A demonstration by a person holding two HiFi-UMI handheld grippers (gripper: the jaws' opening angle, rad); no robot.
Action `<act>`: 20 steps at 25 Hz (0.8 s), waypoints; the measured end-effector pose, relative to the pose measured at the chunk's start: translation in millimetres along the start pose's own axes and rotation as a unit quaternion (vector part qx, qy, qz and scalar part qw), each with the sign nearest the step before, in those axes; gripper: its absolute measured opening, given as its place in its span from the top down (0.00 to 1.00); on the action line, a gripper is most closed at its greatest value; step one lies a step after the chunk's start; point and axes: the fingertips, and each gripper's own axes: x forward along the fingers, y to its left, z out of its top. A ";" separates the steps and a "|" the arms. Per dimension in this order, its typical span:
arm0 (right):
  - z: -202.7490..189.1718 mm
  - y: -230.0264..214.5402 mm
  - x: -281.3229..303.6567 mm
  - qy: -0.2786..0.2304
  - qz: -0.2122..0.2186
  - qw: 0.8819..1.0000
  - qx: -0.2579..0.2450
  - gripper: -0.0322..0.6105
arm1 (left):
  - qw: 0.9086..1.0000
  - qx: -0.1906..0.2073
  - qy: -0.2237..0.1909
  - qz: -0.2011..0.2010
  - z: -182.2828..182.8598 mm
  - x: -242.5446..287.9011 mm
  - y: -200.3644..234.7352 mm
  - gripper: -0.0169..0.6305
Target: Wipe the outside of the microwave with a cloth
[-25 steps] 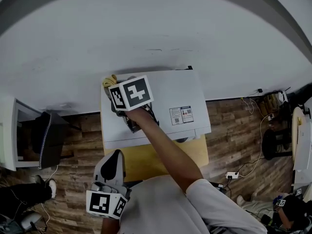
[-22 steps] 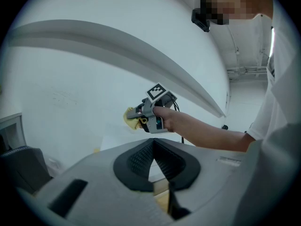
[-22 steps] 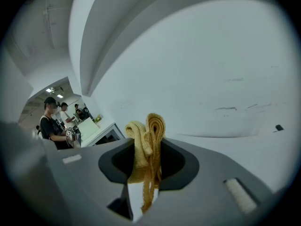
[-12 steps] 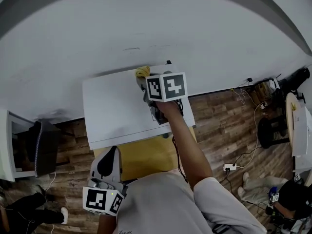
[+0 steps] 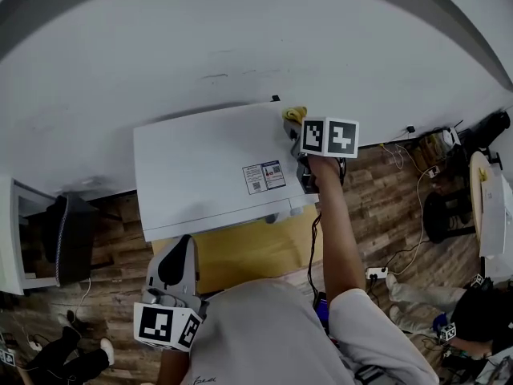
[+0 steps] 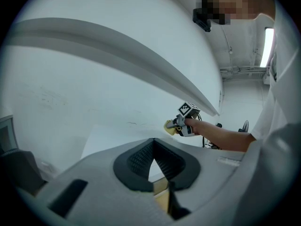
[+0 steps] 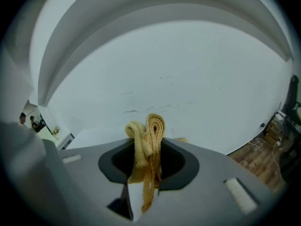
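Observation:
The white microwave (image 5: 208, 167) stands on a yellow table against the wall, its top facing me. My right gripper (image 5: 298, 125) is at the microwave's far right corner, shut on a folded yellow cloth (image 5: 294, 114) that rests on the top edge. In the right gripper view the cloth (image 7: 149, 128) stands bunched between the jaws of that gripper (image 7: 148, 147). My left gripper (image 5: 185, 242) hangs low by my body, in front of the microwave, shut and holding nothing. From the left gripper view (image 6: 153, 142) the right gripper (image 6: 176, 125) and cloth (image 6: 169, 125) show far off.
A yellow table (image 5: 248, 251) sticks out under the microwave's front. The white wall (image 5: 240, 38) runs right behind it. A dark chair-like object (image 5: 72, 231) and a white cabinet stand at left. Cables and a power strip (image 5: 377, 273) lie on the wooden floor at right.
My right gripper has carried the cloth across the microwave's top from the far left corner to the far right corner. The left gripper has stayed low by my body.

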 end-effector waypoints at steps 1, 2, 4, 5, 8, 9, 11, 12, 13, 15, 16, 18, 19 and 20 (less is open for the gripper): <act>-1.7 -8.0 -0.3 0.003 -0.014 1.000 -0.007 0.76 | 1.000 -0.001 0.000 0.001 -0.5 -0.5 1.0 0.99; -3.7 -15.3 -0.4 0.008 -0.030 0.999 -0.017 0.76 | 1.000 -0.001 0.000 0.002 -0.9 -1.0 1.5 0.99; -9.5 -26.2 1.2 0.022 -0.063 0.997 -0.045 0.76 | 1.000 -0.002 0.001 0.002 -1.3 -2.1 1.8 0.99; -13.1 -29.1 3.1 0.029 -0.076 0.995 -0.059 0.76 | 1.000 -0.002 0.002 0.002 -1.5 -2.6 1.7 0.99; -19.8 -28.8 8.0 0.041 -0.098 0.991 -0.086 0.76 | 1.000 -0.004 0.003 0.001 -2.4 -4.5 1.8 0.99; -20.1 -26.5 8.8 0.041 -0.102 0.990 -0.091 0.76 | 1.000 -0.005 0.003 0.001 -2.9 -5.2 2.9 0.99; -20.5 -19.4 10.9 0.040 -0.102 0.990 -0.092 0.76 | 1.000 -0.007 0.004 0.002 -3.9 -6.4 6.3 0.99; -21.1 -15.5 11.8 0.040 -0.099 0.990 -0.090 0.76 | 1.000 -0.008 0.004 0.002 -4.5 -6.8 7.9 0.99; -21.8 -12.0 12.5 0.040 -0.096 0.991 -0.088 0.76 | 1.000 -0.009 0.004 0.001 -4.9 -7.3 9.0 0.99; -23.2 -5.7 13.1 0.040 -0.089 0.992 -0.082 0.76 | 1.000 -0.009 0.003 -0.001 -4.9 -8.0 9.6 0.99; -23.8 -2.3 13.4 0.039 -0.083 0.993 -0.077 0.76 | 1.000 -0.009 0.002 -0.002 -4.7 -8.4 9.6 0.99; -24.9 5.4 14.5 0.039 -0.072 0.994 -0.069 0.76 | 1.000 -0.010 0.001 -0.004 -4.6 -9.3 9.5 0.99; -25.8 9.6 15.2 0.040 -0.068 0.995 -0.068 0.76 | 1.000 -0.010 0.000 -0.005 -4.9 -10.1 9.5 0.99; -26.8 14.0 15.9 0.041 -0.065 0.995 -0.068 0.76 | 1.000 -0.011 0.000 -0.005 -5.2 -11.1 9.7 0.99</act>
